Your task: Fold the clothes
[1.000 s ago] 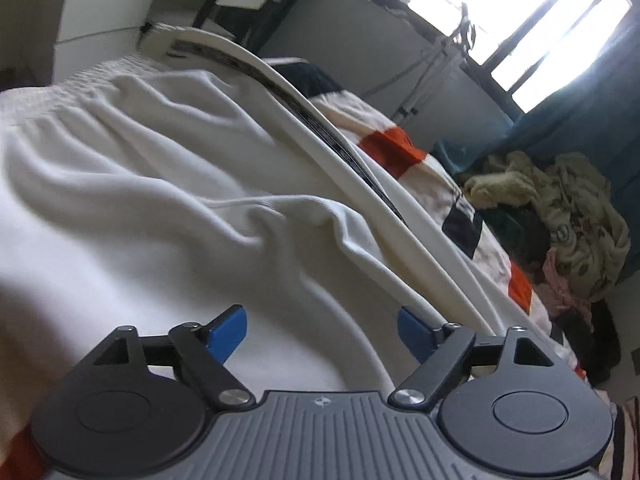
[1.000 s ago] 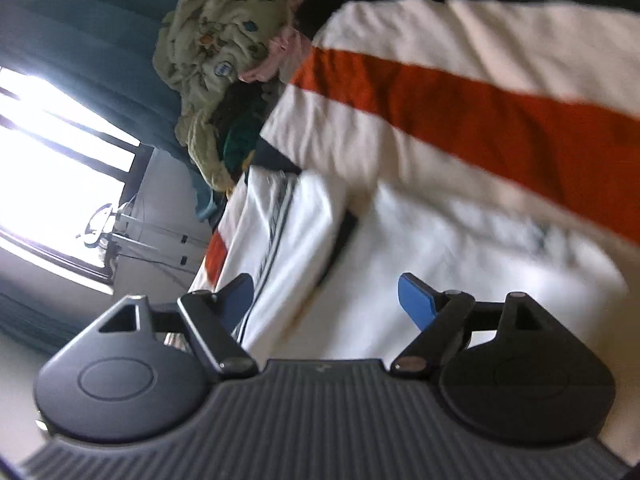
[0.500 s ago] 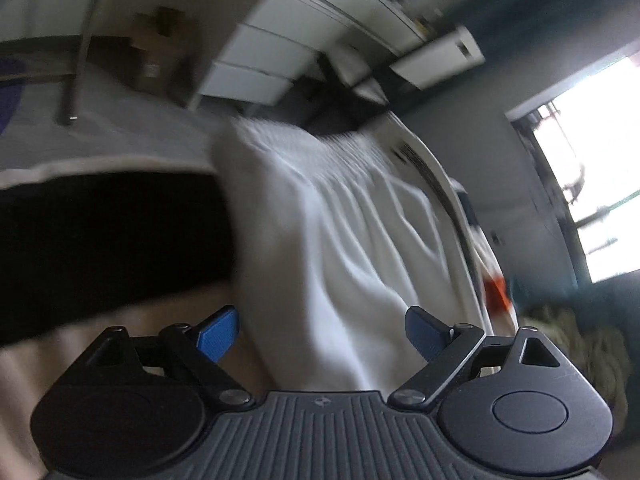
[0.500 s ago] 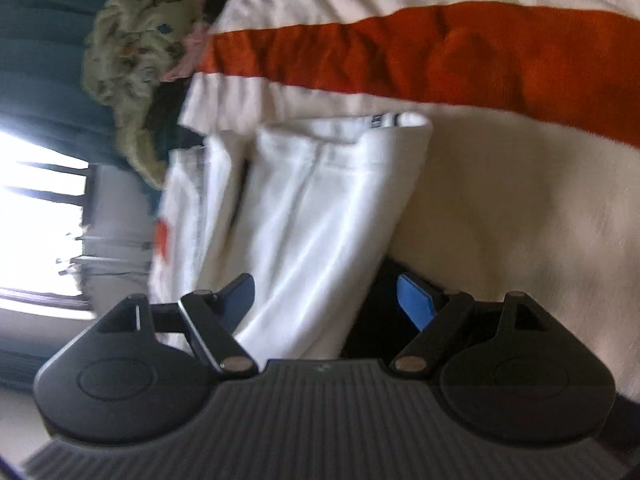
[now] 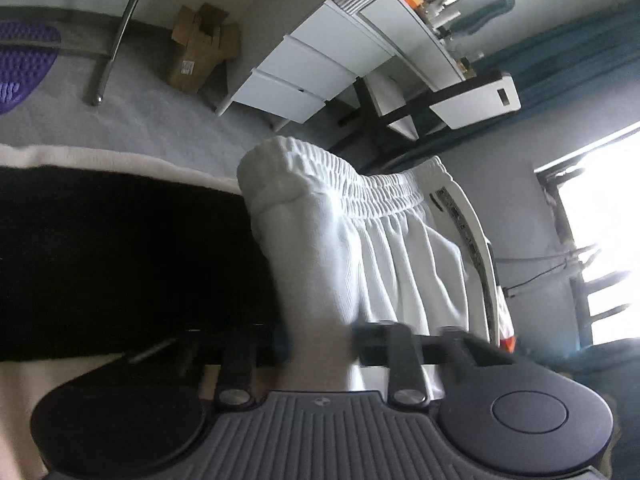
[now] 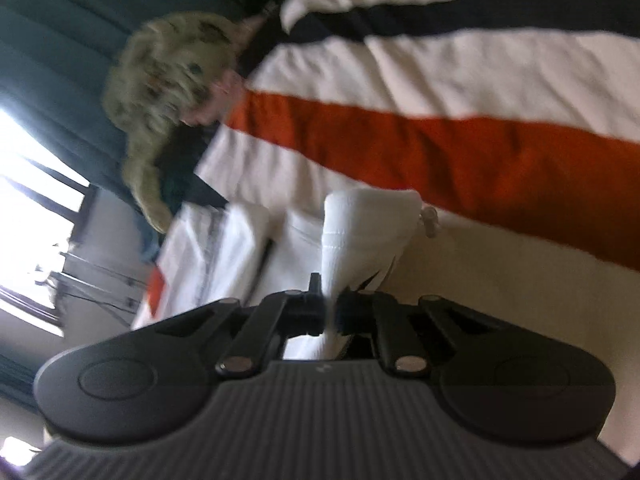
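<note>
White shorts [image 5: 360, 248] with a gathered elastic waistband [image 5: 360, 176] lie on a striped bedspread [image 6: 440, 148]. In the left wrist view my left gripper [image 5: 320, 342] is shut on a thick fold along the shorts' side edge, near the waistband end. In the right wrist view the white shorts [image 6: 360, 232] run away from me, and my right gripper [image 6: 330, 314] is shut on a narrow pinch of the fabric at the near end. A drawstring tip [image 6: 430, 220] sticks out at the far corner. Both views are motion-blurred.
A second folded white garment with a dark stripe [image 6: 208, 256] lies just left of the shorts. A pile of loose clothes [image 6: 168, 80] sits at the bed's far end by blue curtains. A white drawer unit [image 5: 320, 60] and cardboard box [image 5: 200, 48] stand on the floor beyond the bed edge.
Both grippers were open a second ago. They have swung to the edges of the white shorts and closed on the fabric, the left near the waistband and the right at the other end.
</note>
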Tool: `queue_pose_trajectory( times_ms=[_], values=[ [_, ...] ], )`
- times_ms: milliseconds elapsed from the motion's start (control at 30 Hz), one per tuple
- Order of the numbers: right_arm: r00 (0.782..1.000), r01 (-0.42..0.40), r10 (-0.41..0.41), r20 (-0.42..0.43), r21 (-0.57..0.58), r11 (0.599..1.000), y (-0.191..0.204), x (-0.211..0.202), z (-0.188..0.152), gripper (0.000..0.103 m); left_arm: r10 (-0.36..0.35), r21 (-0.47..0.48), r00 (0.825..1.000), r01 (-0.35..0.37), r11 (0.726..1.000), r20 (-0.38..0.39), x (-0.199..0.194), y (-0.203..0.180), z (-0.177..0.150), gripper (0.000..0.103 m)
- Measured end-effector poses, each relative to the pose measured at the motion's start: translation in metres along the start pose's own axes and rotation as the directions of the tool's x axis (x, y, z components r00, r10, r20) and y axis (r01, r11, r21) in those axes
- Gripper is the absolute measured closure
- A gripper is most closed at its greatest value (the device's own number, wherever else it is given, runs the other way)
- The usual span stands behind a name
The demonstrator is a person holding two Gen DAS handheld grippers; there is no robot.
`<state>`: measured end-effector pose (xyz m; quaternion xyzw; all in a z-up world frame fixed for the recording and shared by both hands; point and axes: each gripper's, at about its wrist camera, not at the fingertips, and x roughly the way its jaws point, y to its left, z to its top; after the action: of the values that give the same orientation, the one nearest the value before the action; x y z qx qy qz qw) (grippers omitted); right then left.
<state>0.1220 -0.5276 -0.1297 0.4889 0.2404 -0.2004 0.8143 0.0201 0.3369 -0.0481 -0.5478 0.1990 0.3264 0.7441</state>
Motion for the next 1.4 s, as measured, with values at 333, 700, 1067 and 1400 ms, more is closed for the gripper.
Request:
queue_pose_trajectory(
  times_ms=[333,700,1067,1400],
  values=[
    [0.999,-0.034,0.034,0.003,-0.003,0.999,0.008,-0.016,0.010,0.096,-0.091,-0.062,0.995,0.093,0.994,0.046,-0.025,0.016,0.009,0.092],
    [0.994,-0.104,0.109,0.029,-0.140,0.985,0.100,0.005,0.048,0.096,-0.180,0.140,0.980,0.167,0.976,0.088,-0.020,-0.092,0.017,0.092],
    [0.989,-0.022,0.058,0.135,-0.257,0.966,0.220,0.196,0.040,0.096,-0.136,0.363,0.979,0.074,0.929,0.149,0.101,-0.231,-0.001,0.091],
    [0.985,0.069,0.001,0.175,-0.393,0.917,0.213,0.324,0.021,0.096,-0.044,0.502,0.980,-0.061,0.862,0.194,0.232,-0.300,-0.032,0.087]
  ],
)
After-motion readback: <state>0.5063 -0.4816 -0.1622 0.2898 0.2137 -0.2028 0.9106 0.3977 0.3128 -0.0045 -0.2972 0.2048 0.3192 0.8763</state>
